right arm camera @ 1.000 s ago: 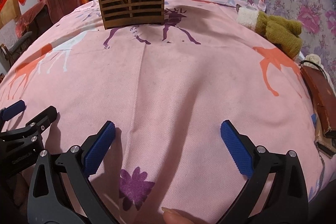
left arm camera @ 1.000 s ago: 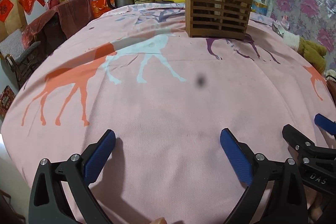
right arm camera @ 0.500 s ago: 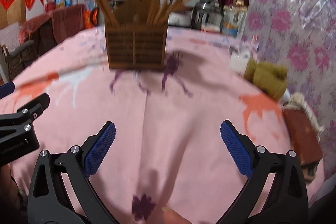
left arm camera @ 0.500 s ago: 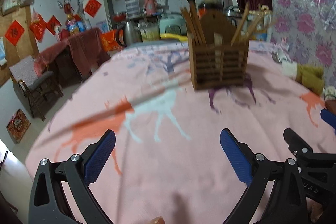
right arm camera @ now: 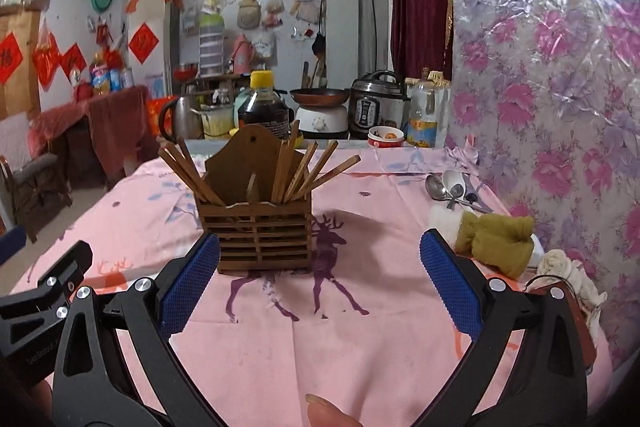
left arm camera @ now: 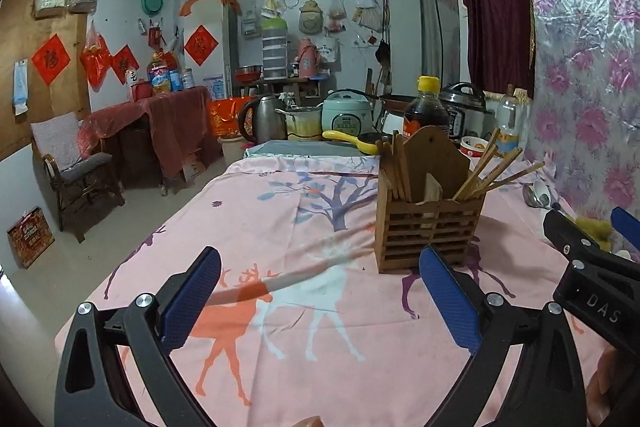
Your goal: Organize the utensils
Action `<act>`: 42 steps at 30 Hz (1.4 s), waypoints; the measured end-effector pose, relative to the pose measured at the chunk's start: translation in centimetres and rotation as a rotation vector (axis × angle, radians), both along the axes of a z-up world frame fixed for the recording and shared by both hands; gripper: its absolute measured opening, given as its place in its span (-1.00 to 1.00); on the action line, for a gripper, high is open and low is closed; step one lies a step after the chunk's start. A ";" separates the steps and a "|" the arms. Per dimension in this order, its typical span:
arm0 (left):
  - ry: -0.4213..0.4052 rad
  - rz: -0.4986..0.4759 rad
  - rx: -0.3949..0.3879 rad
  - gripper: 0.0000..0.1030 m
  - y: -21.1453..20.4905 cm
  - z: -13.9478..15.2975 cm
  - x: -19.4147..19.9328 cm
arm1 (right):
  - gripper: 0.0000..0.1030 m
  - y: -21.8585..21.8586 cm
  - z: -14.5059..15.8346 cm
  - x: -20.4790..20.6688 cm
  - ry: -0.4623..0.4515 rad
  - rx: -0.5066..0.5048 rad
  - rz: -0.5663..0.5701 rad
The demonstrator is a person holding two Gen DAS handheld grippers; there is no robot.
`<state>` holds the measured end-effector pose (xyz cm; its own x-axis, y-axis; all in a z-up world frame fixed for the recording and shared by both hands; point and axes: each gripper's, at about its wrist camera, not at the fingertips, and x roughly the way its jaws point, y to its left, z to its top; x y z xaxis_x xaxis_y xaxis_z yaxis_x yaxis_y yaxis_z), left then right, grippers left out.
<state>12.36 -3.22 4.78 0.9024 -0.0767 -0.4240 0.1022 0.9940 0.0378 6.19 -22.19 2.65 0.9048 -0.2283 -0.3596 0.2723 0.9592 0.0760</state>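
Partly cut off — right hand-held gripper (left arm camera: 592,239).

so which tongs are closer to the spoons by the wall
Right. The right tongs face the chopstick holder, with the spoons ahead to their right. The left tongs sit further left, the holder between them and the spoons.

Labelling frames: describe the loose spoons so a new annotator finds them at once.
Start at the wooden chopstick holder on the pink tablecloth. Look right, toward the floral wall covering: the spoons lie flat on the cloth just behind the mustard cloth bundle. They are the only shiny, rounded utensils; the rest are wooden chopsticks standing in the holder.
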 end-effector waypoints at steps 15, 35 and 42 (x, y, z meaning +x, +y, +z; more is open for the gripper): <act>0.031 -0.003 -0.013 0.89 1.3 -1.1 -1.7 | 0.87 0.0 -0.7 -2.3 -0.011 -0.007 0.011; 0.042 -0.041 -0.026 0.89 1.1 -0.5 -2.4 | 0.87 -0.1 -0.2 -3.3 -0.024 -0.005 0.024; 0.038 -0.041 -0.026 0.89 1.0 -0.4 -2.6 | 0.87 -0.2 -0.3 -3.4 -0.024 -0.004 0.027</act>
